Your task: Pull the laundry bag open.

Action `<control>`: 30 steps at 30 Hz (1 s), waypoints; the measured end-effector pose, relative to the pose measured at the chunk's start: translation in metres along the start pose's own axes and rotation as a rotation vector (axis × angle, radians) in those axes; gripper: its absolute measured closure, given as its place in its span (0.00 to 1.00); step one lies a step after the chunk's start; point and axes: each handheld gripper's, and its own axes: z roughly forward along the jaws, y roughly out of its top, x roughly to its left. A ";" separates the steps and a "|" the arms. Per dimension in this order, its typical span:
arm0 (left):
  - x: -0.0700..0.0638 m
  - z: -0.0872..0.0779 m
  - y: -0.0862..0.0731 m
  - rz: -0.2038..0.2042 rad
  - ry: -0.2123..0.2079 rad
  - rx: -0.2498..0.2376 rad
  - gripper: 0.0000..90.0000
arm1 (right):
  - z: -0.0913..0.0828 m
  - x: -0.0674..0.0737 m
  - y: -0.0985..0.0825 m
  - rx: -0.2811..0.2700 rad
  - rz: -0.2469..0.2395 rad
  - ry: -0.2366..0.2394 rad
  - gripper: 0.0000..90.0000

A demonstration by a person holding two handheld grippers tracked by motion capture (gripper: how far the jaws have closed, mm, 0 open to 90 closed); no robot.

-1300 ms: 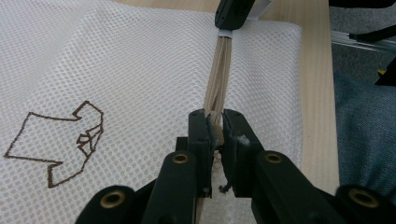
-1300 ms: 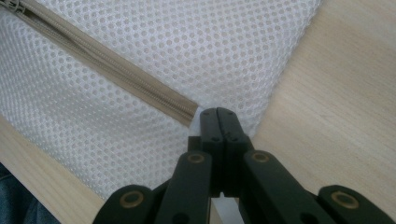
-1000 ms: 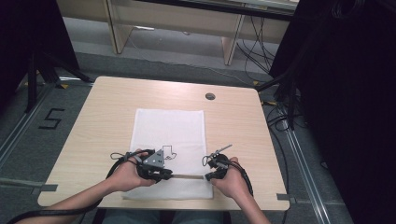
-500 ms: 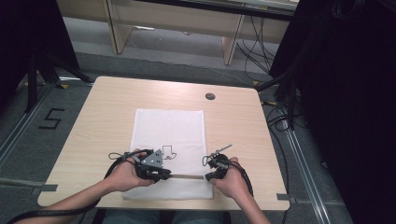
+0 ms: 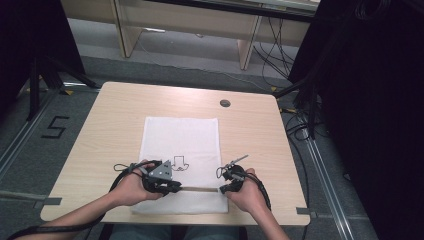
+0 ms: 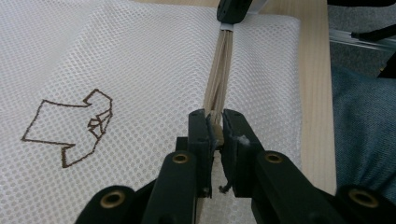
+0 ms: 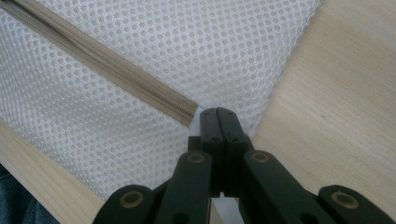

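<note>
Wooden table point(image 5: 115, 125), white mesh bag point(image 5: 181, 137), beige zipper point(image 7: 116, 77)

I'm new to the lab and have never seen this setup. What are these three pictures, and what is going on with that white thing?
A person sits at a wooden table and holds a hand tool with two black jaws in each hand. The high view looks down from above. The other two pictures come from small cameras riding on the tools, looking along their jaws. On the table lies a white mesh bag with a beige zipper and a small brown outline drawing. The left gripper is shut on the zipper's pull end. The right gripper is pinched shut on the bag's edge at the zipper's other end, probably to steady it.
</note>
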 end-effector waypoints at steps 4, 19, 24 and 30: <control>0.001 -0.002 -0.002 0.003 0.000 -0.008 0.91 | -0.001 0.000 0.000 0.007 -0.004 0.000 1.00; 0.001 -0.007 -0.005 0.003 0.000 0.003 0.91 | 0.000 0.000 0.000 0.004 0.010 -0.001 1.00; 0.003 -0.009 -0.006 0.003 -0.001 0.005 0.91 | -0.001 0.000 0.000 0.009 0.003 -0.001 1.00; 0.002 -0.009 -0.007 0.002 -0.001 0.004 0.91 | -0.001 0.001 0.000 0.005 0.014 -0.001 1.00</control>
